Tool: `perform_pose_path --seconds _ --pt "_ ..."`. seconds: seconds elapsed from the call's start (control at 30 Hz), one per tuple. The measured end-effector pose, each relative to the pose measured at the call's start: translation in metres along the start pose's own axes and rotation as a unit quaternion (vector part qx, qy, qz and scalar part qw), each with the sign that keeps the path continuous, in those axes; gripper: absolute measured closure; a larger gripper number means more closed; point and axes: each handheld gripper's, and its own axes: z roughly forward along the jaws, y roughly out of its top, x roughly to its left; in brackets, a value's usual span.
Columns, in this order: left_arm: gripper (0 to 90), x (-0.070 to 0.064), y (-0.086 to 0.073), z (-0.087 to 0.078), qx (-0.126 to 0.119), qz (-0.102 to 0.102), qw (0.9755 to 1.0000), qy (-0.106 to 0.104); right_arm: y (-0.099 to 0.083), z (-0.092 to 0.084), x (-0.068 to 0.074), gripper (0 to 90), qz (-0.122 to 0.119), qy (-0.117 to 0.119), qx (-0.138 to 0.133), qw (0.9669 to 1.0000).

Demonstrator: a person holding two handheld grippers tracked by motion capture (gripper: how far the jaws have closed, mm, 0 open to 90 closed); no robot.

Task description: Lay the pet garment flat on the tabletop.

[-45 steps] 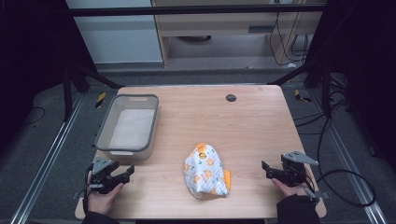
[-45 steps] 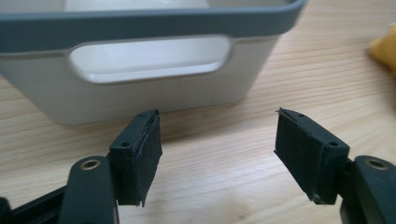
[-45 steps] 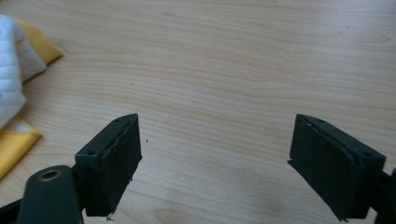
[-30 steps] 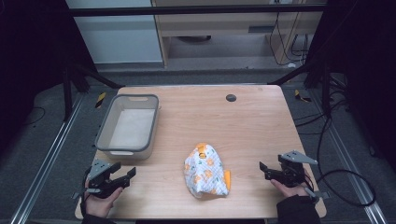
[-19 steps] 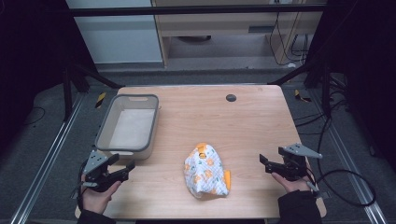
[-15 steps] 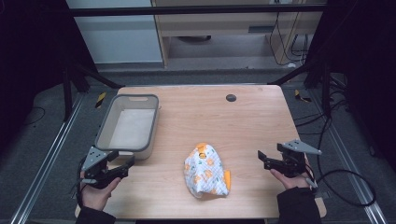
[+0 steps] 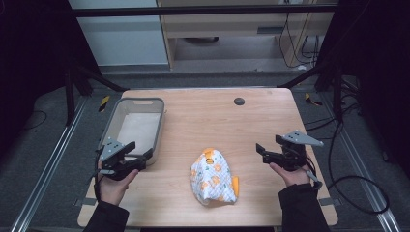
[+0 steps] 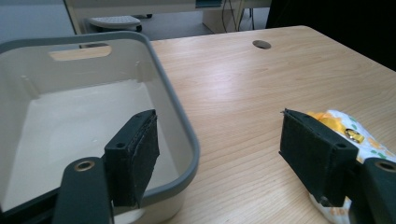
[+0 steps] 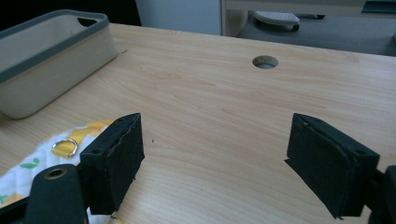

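Black padded jaws stand spread wide on my left gripper (image 7: pixel 138 155), with nothing between them; it hangs over the near left part of the table, its tips at the near right corner of the grey-rimmed bin (image 7: pixel 162 110). In the left gripper view the left jaw sits in front of the bin's pale inside and the right jaw in front of the patterned cloth bundle (image 8: pixel 348 135). A second and a half ago this gripper hung lower, nearer the table's near edge; it has since lifted and come forward towards the bin.

My right gripper (image 7: pixel 262 152) is also spread wide and holds nothing. It has risen and edged in from the near right side, and now points left across the wood table (image 7: pixel 203 116) at the bundle.

Between my two hands the white cloth bundle (image 7: pixel 213 177), printed with orange and green, lies untouched on the near middle of the table, where it lay before. A small metal ring on a yellow strap (image 9: pixel 65 147) shows at its end in the right gripper view.

I judge that both grippers are closing in for a first grasp, probably to carry the bundle into the empty bin on the left. The cable hole (image 7: pixel 239 101) lies far off, out of the way.
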Motion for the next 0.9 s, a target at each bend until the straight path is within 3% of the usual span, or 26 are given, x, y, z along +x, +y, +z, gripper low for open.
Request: perform_pose_path --seconds 0.37,0.5,0.83,0.9 --pt "27.6 -0.028 -0.001 0.029 0.016 0.020 0.9995 -0.018 0.003 0.024 0.019 23.0 -0.016 0.033 0.009 0.9993" --pt "27.7 -0.032 -0.006 0.034 0.024 0.024 0.9992 -0.023 -0.001 0.033 0.025 25.1 -0.029 0.042 0.026 0.9984" --pt "27.7 -0.039 -0.016 0.044 0.045 0.025 0.9980 -0.037 -0.013 0.048 0.034 30.8 -0.031 0.060 0.052 0.9964" --pt "27.8 -0.044 -0.019 0.048 0.053 0.036 0.9970 -0.044 -0.016 0.052 0.039 32.3 -0.037 0.069 0.062 0.9951"
